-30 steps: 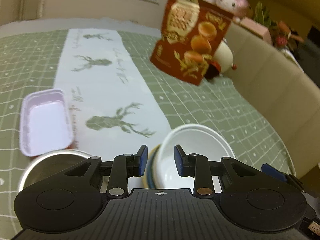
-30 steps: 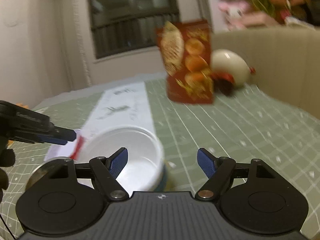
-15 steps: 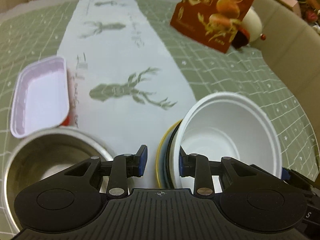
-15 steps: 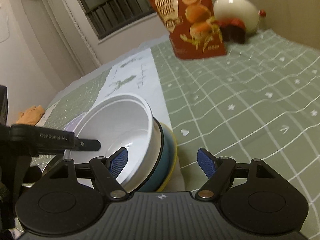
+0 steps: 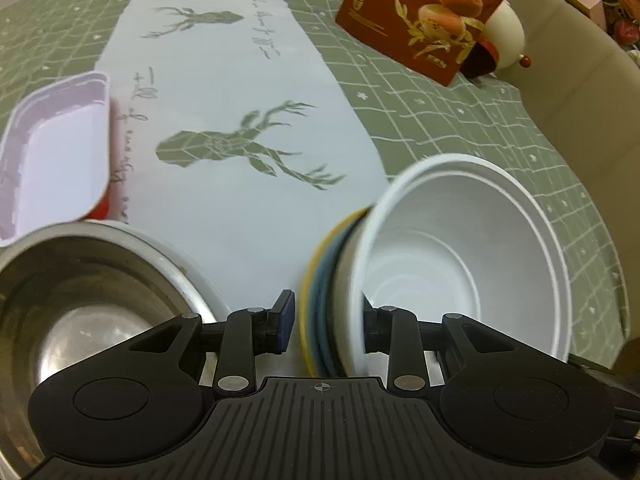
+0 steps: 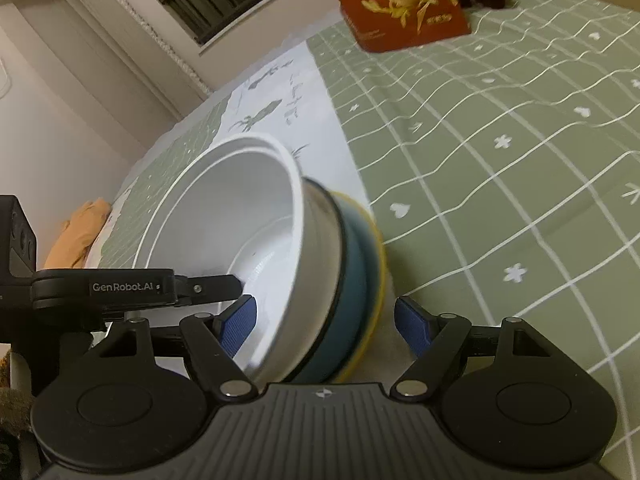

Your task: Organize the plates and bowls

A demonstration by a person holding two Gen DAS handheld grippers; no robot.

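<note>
Both sets of fingers stood apart: your left gripper [image 5: 326,326] straddled the near rim of the stacked bowls [image 5: 460,264], your right gripper [image 6: 326,322] its opposite rim. Closing evenly looked wise before lifting; the steel bowl [image 5: 92,300] sat just beside on the counter [image 5: 460,128].

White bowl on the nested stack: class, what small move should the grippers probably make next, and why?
Probably close the left gripper on the white bowl. Its fingers already straddle the near walls of the stack, one inside the bowl, but the outer pad looks short of contact. The right gripper brackets the stacked bowls without touching.
</note>
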